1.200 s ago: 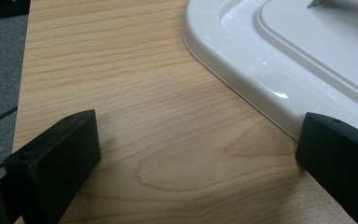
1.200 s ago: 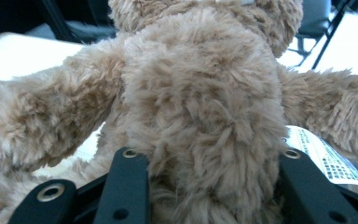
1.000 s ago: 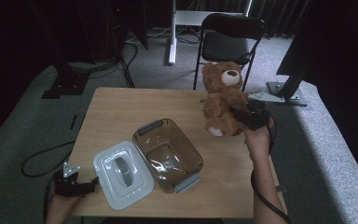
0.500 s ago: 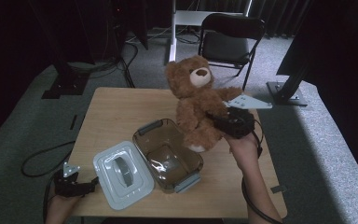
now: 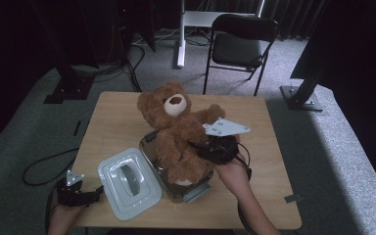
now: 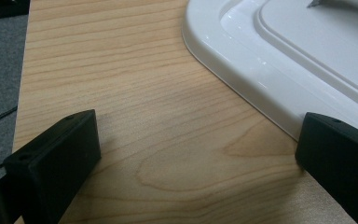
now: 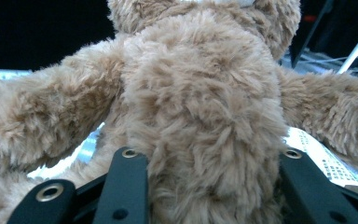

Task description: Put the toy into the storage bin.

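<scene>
A brown teddy bear [image 5: 176, 132] hangs over a clear plastic container [image 5: 196, 189] in the middle of the wooden table [image 5: 117, 117], its feet down in the container. My right gripper [image 5: 203, 149] is shut on the bear's body from behind; in the right gripper view the fur [image 7: 200, 93] bulges between the two black jaws of that gripper [image 7: 212, 161]. The container's white lid [image 5: 127, 182] lies flat to its left. My left gripper [image 5: 95, 192] rests open at the table's front left corner, its jaws wide apart on bare wood [image 6: 200, 135], one tip next to the lid's edge [image 6: 261, 88].
A black folding chair [image 5: 240, 44] stands behind the table. Cables and stand feet lie on the grey carpet around it. Bare wood stretches along the table's right side and far left.
My right gripper has carried the bear from the table's right rear leftward and down onto the container. The left gripper and the lid have stayed put.
</scene>
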A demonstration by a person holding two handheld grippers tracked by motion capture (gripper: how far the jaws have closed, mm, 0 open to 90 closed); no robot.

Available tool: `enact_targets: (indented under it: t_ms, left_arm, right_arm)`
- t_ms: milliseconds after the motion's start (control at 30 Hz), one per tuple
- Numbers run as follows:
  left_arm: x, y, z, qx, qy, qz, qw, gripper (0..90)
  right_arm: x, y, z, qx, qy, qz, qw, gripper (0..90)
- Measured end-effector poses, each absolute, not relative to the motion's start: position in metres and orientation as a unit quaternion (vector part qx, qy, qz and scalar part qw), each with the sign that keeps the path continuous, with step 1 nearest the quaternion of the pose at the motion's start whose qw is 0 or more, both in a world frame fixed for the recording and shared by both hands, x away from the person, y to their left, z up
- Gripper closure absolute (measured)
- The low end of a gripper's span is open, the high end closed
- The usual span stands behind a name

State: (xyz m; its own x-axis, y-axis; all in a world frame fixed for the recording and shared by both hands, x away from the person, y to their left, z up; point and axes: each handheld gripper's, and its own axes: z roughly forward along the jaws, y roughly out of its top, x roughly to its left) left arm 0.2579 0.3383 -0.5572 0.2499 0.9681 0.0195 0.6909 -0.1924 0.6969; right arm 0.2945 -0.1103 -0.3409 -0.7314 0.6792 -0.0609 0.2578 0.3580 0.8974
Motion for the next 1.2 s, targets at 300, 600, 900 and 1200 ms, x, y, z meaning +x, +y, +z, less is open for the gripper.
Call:
enact_targets:
  t_ms: [300, 600, 900, 1200]
  left_arm:
    - [0.258, 0.338, -0.557, 0.735, 0.564, 0.238, 0.292, 0.5]
    - [0.258, 0.338, -0.557, 0.735, 0.564, 0.238, 0.292, 0.6]
    - [0.258, 0.338, -0.557, 0.734, 0.564, 0.239, 0.293, 0.5]
    - [0.258, 0.338, -0.558, 0.733, 0.565, 0.239, 0.293, 0.6]
  right_arm:
    - [0.302, -0.087, -0.372, 0.289, 0.824, 0.443, 0.201, 62.5]
    - [0.310, -0.078, -0.407, 0.296, 0.845, 0.406, 0.181, 62.3]
    - [0.309, -0.095, -0.412, 0.300, 0.847, 0.399, 0.183, 62.4]
    - [0.310, -0.128, -0.411, 0.322, 0.842, 0.390, 0.188, 61.6]
